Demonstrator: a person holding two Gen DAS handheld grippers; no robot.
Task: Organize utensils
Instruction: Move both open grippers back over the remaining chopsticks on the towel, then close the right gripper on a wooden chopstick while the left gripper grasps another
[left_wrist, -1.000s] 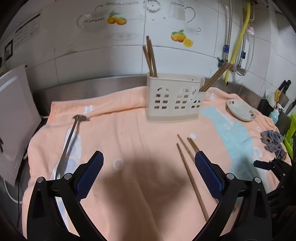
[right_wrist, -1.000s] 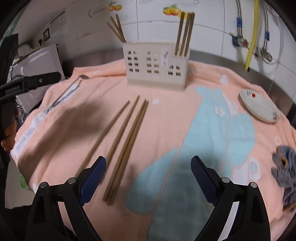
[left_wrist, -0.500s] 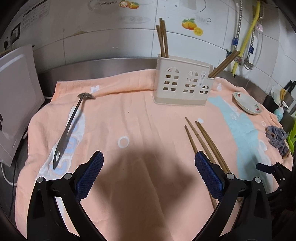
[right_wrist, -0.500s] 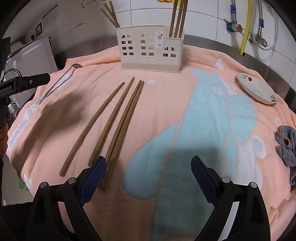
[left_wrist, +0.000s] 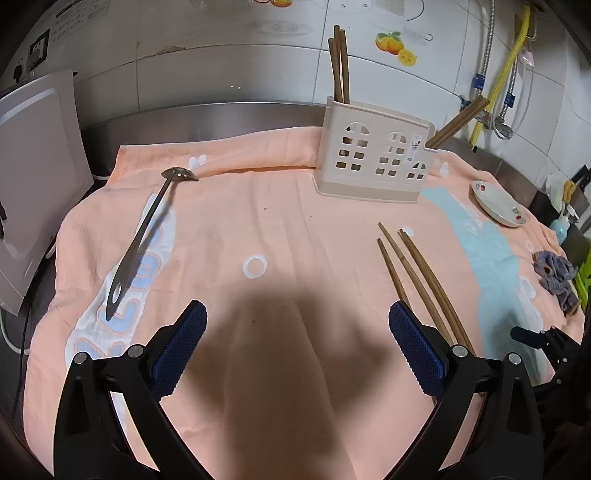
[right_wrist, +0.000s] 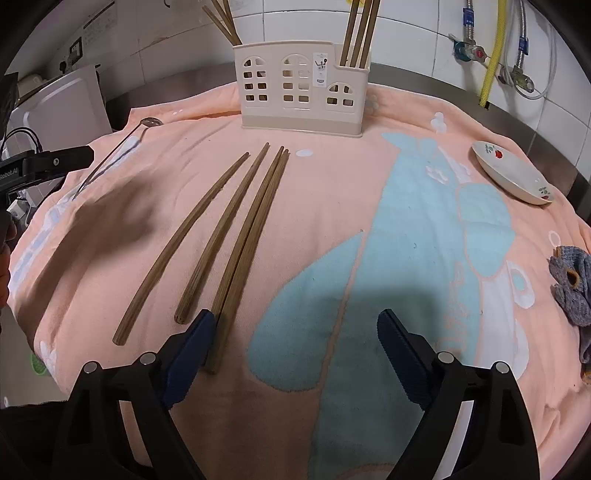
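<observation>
Several brown wooden chopsticks (right_wrist: 236, 236) lie side by side on the peach towel (right_wrist: 332, 177), also seen in the left wrist view (left_wrist: 417, 280). A cream holder (right_wrist: 301, 88) with window cut-outs stands at the back with chopsticks upright in both end compartments; it shows in the left wrist view (left_wrist: 373, 162) too. A metal ladle (left_wrist: 147, 236) lies on the towel's left. My right gripper (right_wrist: 295, 332) is open and empty, its left finger beside the chopsticks' near ends. My left gripper (left_wrist: 295, 332) is open and empty above the towel (left_wrist: 280, 229).
A small white dish (right_wrist: 513, 177) sits at the right, also in the left wrist view (left_wrist: 498, 203). A grey cloth (right_wrist: 572, 288) lies at the towel's right edge. A white board (left_wrist: 33, 177) leans at the left. Pipes and a tiled wall (left_wrist: 221, 62) stand behind.
Both grippers have pulled back and lowered toward the towel's near side. The right gripper has come close to the near ends of the chopsticks. Nothing was picked up.
</observation>
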